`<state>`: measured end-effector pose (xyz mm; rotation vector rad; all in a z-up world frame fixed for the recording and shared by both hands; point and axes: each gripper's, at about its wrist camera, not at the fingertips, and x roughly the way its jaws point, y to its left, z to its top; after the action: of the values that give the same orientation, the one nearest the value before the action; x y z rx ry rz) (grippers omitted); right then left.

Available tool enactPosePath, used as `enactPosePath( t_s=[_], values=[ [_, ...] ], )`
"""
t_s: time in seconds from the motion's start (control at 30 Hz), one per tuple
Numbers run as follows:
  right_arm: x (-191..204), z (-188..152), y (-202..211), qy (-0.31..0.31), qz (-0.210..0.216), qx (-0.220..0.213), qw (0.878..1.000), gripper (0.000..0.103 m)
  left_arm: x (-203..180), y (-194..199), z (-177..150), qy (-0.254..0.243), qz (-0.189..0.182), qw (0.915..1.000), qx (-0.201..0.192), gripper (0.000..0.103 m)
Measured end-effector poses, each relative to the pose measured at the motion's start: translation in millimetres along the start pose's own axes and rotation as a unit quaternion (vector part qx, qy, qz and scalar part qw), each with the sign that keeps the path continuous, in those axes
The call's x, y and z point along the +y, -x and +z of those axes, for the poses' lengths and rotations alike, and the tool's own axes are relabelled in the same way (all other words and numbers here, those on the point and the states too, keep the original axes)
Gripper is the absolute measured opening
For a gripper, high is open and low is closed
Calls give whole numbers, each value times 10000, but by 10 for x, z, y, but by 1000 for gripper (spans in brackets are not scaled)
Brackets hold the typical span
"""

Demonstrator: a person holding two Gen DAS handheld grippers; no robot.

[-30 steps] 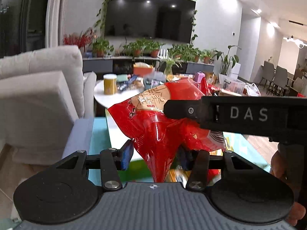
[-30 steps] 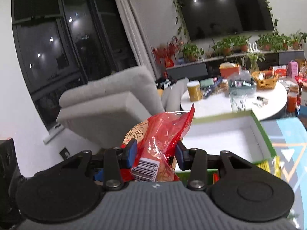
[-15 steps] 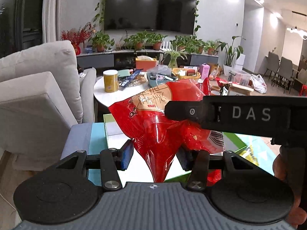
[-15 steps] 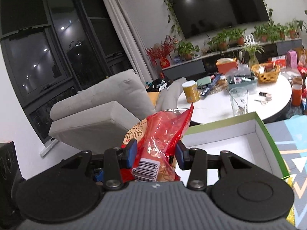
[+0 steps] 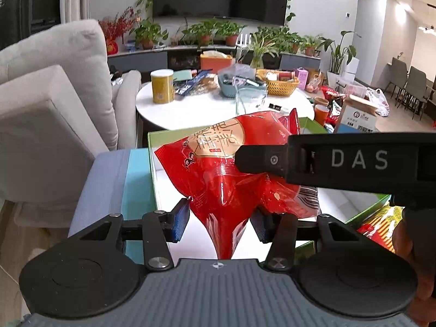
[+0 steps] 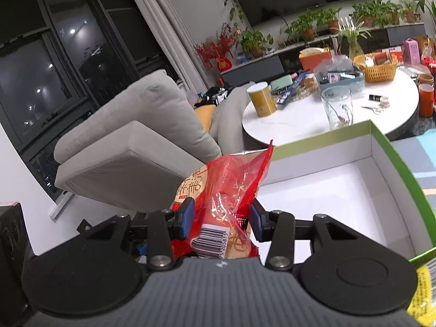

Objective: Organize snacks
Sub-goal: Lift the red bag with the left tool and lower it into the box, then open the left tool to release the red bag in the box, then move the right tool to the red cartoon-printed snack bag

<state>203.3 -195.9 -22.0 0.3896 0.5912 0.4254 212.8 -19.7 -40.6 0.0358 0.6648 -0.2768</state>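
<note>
A red snack bag (image 5: 231, 169) with a gold round label hangs over an open box (image 5: 151, 163) that has a green rim and a white inside. My left gripper (image 5: 219, 224) is shut on the bag's narrow crumpled lower end. My right gripper (image 6: 222, 216) has the barcode end of the same bag (image 6: 231, 188) between its blue pads; its jaws are opening slightly, and the pads still touch the bag. In the left wrist view, one right finger (image 5: 261, 160) crosses in from the right and lies against the bag. The box (image 6: 381, 147) sits just ahead and to the right in the right wrist view.
A grey sofa (image 5: 54, 103) stands left of the box. Behind it is a round white table (image 5: 207, 109) with a yellow can (image 5: 162, 85), a glass (image 6: 338, 106) and baskets. A yellow-red packet (image 5: 381, 223) lies right of the box. A hand (image 5: 411, 245) shows at the right edge.
Both grippers have moved forward and down with the red bag. The green-rimmed box now lies closer beneath it and fills more of both views.
</note>
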Motion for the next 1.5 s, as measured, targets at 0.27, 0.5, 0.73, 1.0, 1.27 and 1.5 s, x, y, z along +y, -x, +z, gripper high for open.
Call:
enactPosePath(
  t_s=[0.27,0.5,0.73,1.0,1.27,1.5],
  values=[
    [-128,-56,-68,-304,-181,217,9991,50,40,-51,-91,-87,263,9996,103,46],
    [-27,-90,265,-203,-261,95,9994,50,32,179,-100,25,304,9995,24,48],
    [73,-130,573,-195,-329,-7,9993,50,-30,476,-148,64,325,9994,-82,52],
    [231,-286,861,-138,-303,-23,9994,50,-144,940,-244,-7,311,9991,-303,54],
    [454,-506,1136,46,-260,-26,9996,50,-160,1320,-442,25,275,9988,-413,54],
    [587,-692,1240,212,-265,43,9994,50,21,1522,-662,242,403,9981,-397,54]
  ],
)
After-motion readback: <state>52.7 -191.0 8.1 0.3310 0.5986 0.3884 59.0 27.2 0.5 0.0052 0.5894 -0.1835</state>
